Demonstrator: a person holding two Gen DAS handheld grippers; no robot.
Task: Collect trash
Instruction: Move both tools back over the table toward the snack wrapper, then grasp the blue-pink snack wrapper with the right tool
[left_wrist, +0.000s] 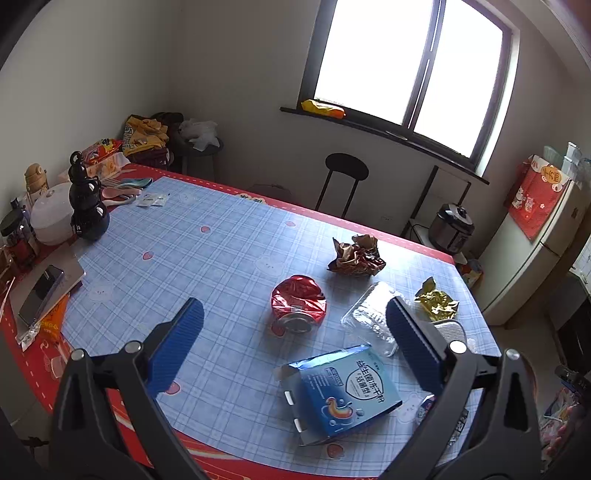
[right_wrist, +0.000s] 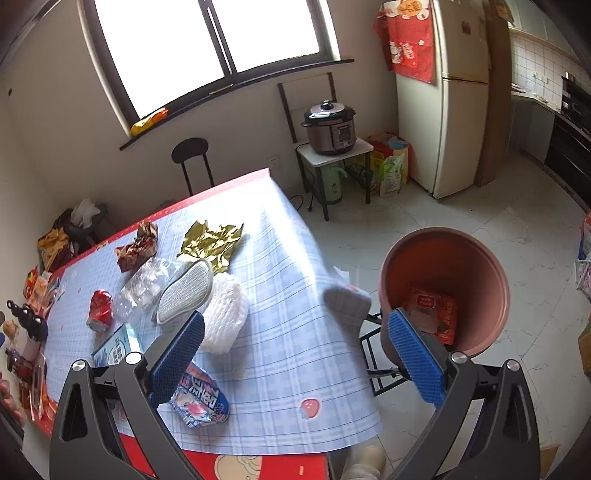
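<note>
my table (left_wrist: 221, 236) has the trash all over its blue plaid cloth | terracotta bin (right_wrist: 447, 266) beside the table corner, red packet inside | blue box (left_wrist: 343, 391) under my left gripper (left_wrist: 295, 328), spread wide, holding nothing | crushed red can (left_wrist: 299, 302) mid-table | right gripper (right_wrist: 295, 343) wide too, holding nothing

Can (left_wrist: 298, 306), box (left_wrist: 341, 391) on table (left_wrist: 184, 266); bin (right_wrist: 443, 288) beside table.

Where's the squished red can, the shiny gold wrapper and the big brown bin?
Red can (left_wrist: 298, 301), left wrist view, on its crumpled side.
Gold wrapper (right_wrist: 210, 240), right wrist view, on its creased middle.
Brown bin (right_wrist: 480, 258), right wrist view, on its inner wall.
</note>
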